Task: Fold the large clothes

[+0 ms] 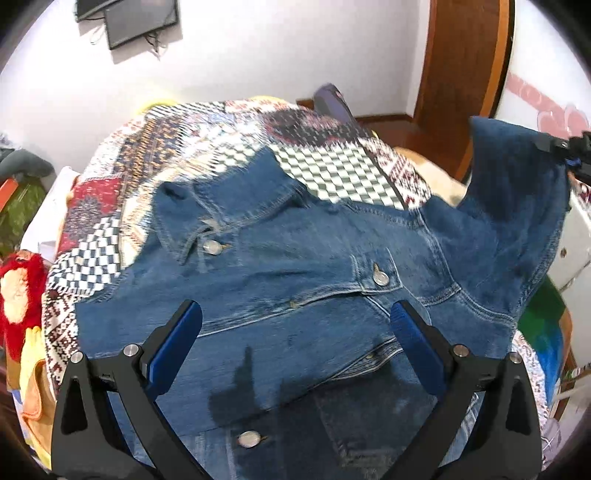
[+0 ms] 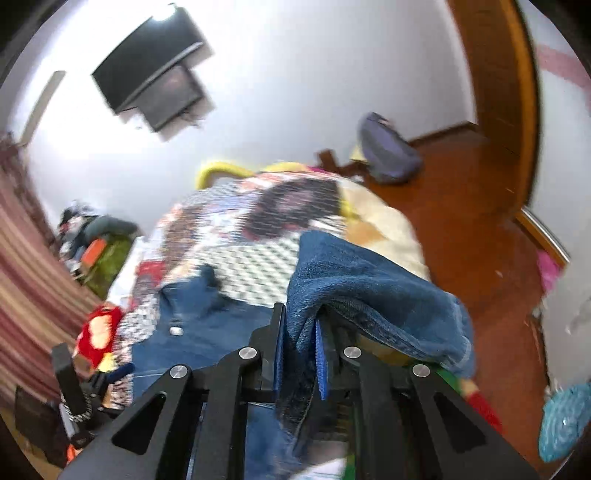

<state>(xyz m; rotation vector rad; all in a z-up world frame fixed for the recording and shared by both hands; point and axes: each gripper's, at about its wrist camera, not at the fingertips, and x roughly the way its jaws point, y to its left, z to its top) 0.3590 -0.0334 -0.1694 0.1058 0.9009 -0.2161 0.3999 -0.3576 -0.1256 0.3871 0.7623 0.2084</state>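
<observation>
White walls (image 1: 240, 55) carry a dark mounted screen (image 1: 140, 22), beside a wooden door (image 1: 465, 62) and what looks like reddish-brown floor (image 2: 461, 206).

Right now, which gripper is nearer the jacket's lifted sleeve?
Right. The right gripper has its fingers shut on the sleeve, holding it up off the bed. The left gripper hangs open above the denim jacket front, apart from the sleeve.

Both views bright, even room light; glare on white wall (image 2: 280, 92) in right wrist cam. Gripper shadow falls on jacket (image 1: 295, 295), left view fairly sharp. Right view heavy motion blur, strong fisheye bend + dark vignette at edges.
</observation>
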